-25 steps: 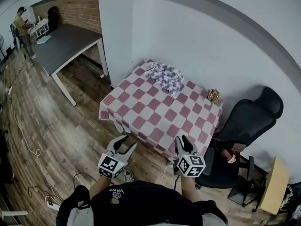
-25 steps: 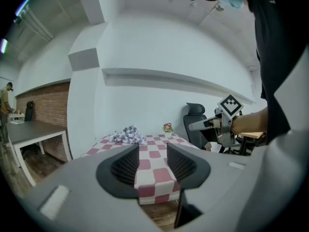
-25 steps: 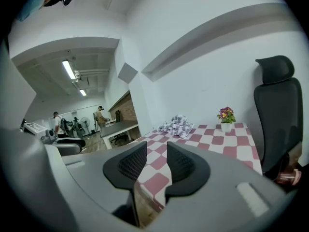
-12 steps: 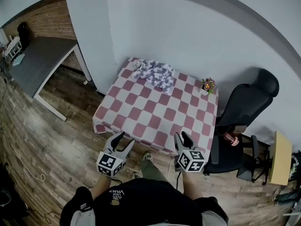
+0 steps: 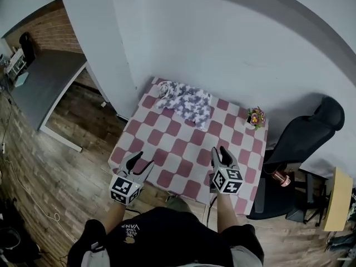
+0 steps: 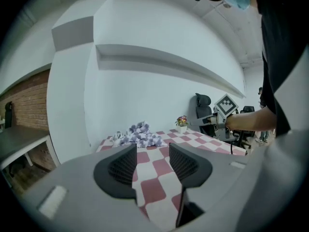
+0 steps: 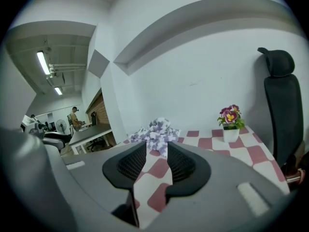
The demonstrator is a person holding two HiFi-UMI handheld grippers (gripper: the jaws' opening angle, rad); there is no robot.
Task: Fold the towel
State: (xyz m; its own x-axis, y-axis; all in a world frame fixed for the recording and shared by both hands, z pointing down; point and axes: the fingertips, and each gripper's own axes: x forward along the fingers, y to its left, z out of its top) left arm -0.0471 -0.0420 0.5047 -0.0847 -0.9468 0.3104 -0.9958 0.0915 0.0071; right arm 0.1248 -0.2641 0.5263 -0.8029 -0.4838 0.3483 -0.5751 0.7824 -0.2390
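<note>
Towel: the purple-and-white towel (image 5: 187,100) lies crumpled in a heap at the far side of the counter (image 5: 167,149), close by the wall.
Counter: red-and-white checked cloth, bare squares all the way from the heap to the near edge.
Left gripper: the left gripper (image 5: 143,161) hovers over the near left edge, jaws parted to a middling gap with only checked cloth between them; empty, well apart from the towel.
Left gripper view: the towel (image 6: 138,134) sits far ahead, just left of the line through the jaws.
Right gripper: the right gripper (image 5: 222,152) is over the near right part of the counter, jaws a little narrower, nothing held, also well short of the towel.
Right gripper view: the towel (image 7: 157,131) is dead ahead, framed just above the gap between the jaws.
Flower pot: a small flower pot (image 5: 255,117) stands at the far right corner, right of the towel and apart from it.
Chair: a black office chair (image 5: 303,143) stands beside the counter's right edge.
</note>
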